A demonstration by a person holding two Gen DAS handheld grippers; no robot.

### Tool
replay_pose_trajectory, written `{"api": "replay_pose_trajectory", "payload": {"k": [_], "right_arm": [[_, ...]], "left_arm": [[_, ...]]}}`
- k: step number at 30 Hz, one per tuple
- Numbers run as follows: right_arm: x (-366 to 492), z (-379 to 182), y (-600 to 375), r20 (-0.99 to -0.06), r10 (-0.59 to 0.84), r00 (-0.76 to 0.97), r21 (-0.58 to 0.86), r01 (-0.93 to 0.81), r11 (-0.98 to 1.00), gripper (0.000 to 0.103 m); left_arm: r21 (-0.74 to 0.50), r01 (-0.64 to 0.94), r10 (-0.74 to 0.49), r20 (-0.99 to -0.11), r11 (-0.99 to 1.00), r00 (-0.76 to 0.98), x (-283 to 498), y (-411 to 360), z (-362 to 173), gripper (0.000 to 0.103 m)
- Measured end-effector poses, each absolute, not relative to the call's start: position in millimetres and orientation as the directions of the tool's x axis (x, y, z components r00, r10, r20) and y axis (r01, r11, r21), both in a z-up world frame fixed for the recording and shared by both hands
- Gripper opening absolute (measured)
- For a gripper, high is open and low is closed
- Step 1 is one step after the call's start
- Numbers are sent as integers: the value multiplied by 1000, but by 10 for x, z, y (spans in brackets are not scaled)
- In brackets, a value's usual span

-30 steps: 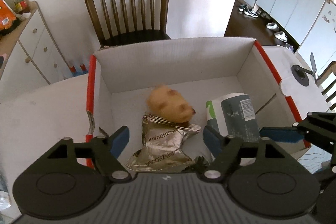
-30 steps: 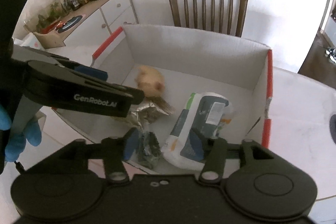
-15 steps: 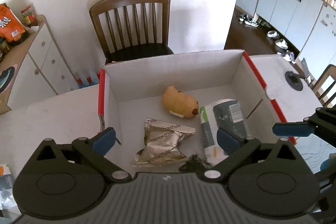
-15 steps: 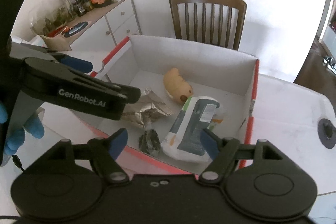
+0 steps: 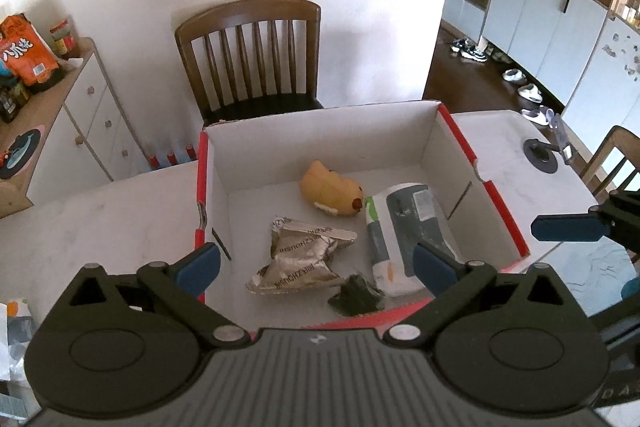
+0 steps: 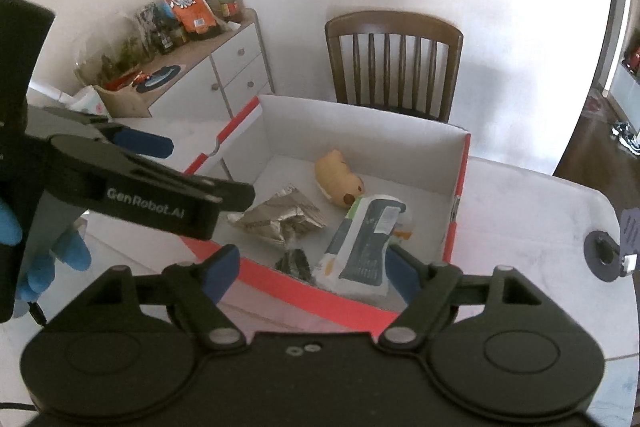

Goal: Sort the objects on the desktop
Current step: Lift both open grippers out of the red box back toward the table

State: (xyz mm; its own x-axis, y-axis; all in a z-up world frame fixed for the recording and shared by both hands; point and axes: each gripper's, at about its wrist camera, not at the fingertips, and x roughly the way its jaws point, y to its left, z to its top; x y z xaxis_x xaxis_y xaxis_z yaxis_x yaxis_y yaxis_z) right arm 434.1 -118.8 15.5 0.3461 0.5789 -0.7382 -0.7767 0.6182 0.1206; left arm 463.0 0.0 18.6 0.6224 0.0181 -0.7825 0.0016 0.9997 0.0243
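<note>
The box point(image 5: 460, 143), white inside with red edges, sits on the pale surface point(image 5: 100, 203) and holds every sorted item in view. Toward the box's far wall lies a yellow plush toy point(image 5: 332, 189), and touching the toy on its right side lies a white and grey pouch point(image 5: 404, 227), its length running toward the box's near wall. Left of the pouch, in the middle of the box floor, is a crumpled silver wrapper point(image 5: 300, 253), and against the near wall, between wrapper and pouch, is a small dark green wad point(image 5: 356, 295). The left gripper point(image 5: 316, 263) hangs above the box's near left corner; its fingers point(image 5: 198, 263) are spread wide with nothing between them, and their gap has just grown. The right gripper point(image 6: 310, 269) hangs above the near wall in front of the pouch; its fingers point(image 6: 220, 269) are also spread and empty, and have just been opening further. From the right wrist view, a hand point(image 6: 48, 251) in a blue glove holds the left gripper beside the box. Beyond the box's far wall stands a wooden chair point(image 5: 250, 55), and left of the box is a white cabinet point(image 5: 86, 115) with snack bags on top.
</note>
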Motion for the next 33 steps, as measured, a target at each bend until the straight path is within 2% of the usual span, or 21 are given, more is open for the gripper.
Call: {"api": "replay_pose_trajectory", "payload": {"k": [17, 33], "right_arm": [[3979, 319, -1375, -712, 579, 397, 76, -777, 625, 83], [3578, 275, -1547, -719, 561, 411, 92, -743, 663, 84]], "left_arm": [[-3, -2, -1, -748, 1000, 664, 4076, 59, 493, 103], [-34, 22, -40, -731, 999, 681, 3492, 135, 523, 103]]}}
